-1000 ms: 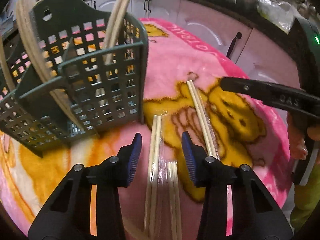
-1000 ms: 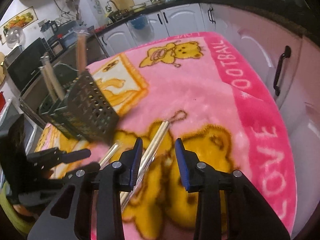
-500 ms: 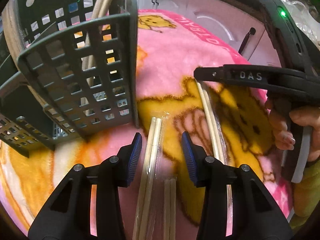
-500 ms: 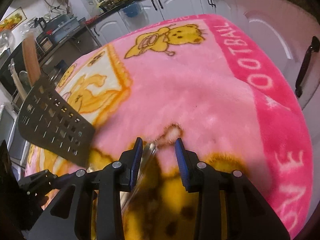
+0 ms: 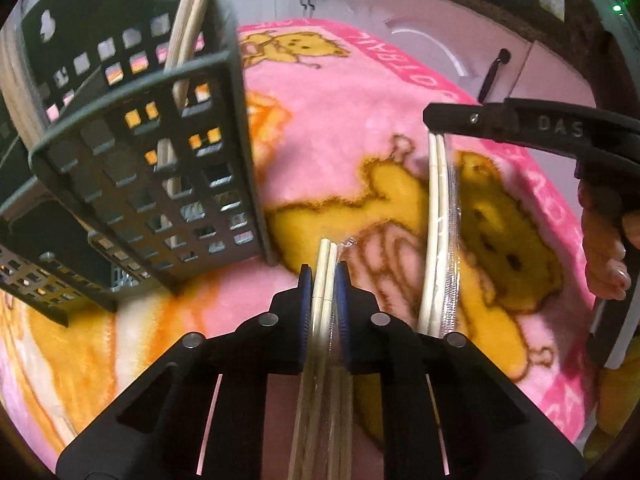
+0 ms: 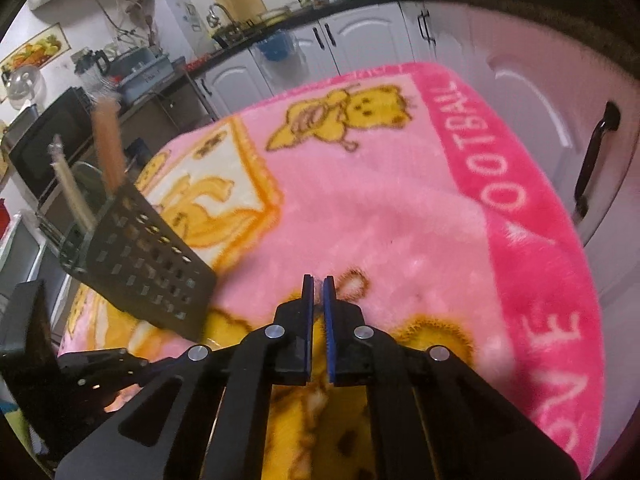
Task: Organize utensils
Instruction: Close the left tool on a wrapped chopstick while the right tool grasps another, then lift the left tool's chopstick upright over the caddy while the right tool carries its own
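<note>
pink plush with yellow bears is the blanket point(image 5: 344, 120) under everything you are working on, and the dark green slotted utensil basket point(image 5: 160, 184) stands on it as your landmark

your left wrist view shows what the right one hides: your left gripper point(image 5: 323, 276) has just been closing and its blue pads now pinch a wrapped pair of pale chopsticks point(image 5: 326, 264) lying just right of the basket's near corner. further right of the basket, a second wrapped pair point(image 5: 436, 232) has its far tip under your right gripper point(image 5: 434, 130), with your hand point(image 5: 604, 248) on the trigger at the frame edge. a third pair shows only as a blur beneath your left gripper

your right wrist view gives the kitchen instead: white cabinets point(image 6: 360, 36) with dark handles beyond the basket point(image 6: 148, 272), a dark counter with a sink tap and cutting board, a microwave behind the basket. there your right gripper point(image 6: 319, 284) has also just been closing, jaws nearly together, a sliver of clear wrapper between the tips; the sticks themselves are hidden there, so only the left view shows the grip

the basket already holds light wooden utensils point(image 5: 192, 12) standing upright, one with a reddish handle point(image 6: 107, 140) seen from the right. the chopsticks are cream coloured, paired side by side in glossy clear sleeves
</note>
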### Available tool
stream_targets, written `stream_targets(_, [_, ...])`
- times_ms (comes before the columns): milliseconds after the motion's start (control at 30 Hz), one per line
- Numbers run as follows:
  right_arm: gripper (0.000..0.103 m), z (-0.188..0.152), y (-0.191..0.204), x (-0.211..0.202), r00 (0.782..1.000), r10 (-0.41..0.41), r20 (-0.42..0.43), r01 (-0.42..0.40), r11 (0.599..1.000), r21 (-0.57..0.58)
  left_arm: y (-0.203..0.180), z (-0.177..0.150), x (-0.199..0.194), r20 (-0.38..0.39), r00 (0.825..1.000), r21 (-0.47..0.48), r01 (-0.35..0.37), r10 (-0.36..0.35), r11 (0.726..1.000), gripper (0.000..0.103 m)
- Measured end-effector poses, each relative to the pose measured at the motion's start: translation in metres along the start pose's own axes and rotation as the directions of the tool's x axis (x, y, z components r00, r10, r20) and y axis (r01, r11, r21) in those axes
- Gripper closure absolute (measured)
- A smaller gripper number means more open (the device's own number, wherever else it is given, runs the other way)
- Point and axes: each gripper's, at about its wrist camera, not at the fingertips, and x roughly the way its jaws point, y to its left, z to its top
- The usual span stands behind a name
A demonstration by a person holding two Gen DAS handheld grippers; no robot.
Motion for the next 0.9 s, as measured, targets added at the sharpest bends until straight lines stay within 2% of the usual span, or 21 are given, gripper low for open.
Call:
stream_targets(67, [0.098,0.002,0.002,-0.015,1.000,0.001,0.030,-0.001,1.000,-0.008,-0.004,0.005,-0.009,0.022,1.000,0.018,0.018,-0.018,1.000,0.099])
stream_targets(300, [0.099,0.007,0.009,-0.066,0.991,-0.010,0.134,0.013,1.000,-0.018,-0.003,0.025,-0.051,0.131,0.988,0.027,0.076,-0.079,0.997,0.100])
stream_targets(600, [0.099,0.010,0.036,-0.115,0.968,0.014,0.249,0.005,0.997,-0.075,0.002,0.040,-0.102,0.255,0.956,0.025,0.143,-0.145,0.989,0.100])
stream_targets(900, [0.099,0.010,0.076,-0.147,0.949,0.031,0.314,0.025,0.984,-0.174,0.007,0.042,-0.145,0.357,0.920,0.031,0.164,-0.164,0.986,0.100])
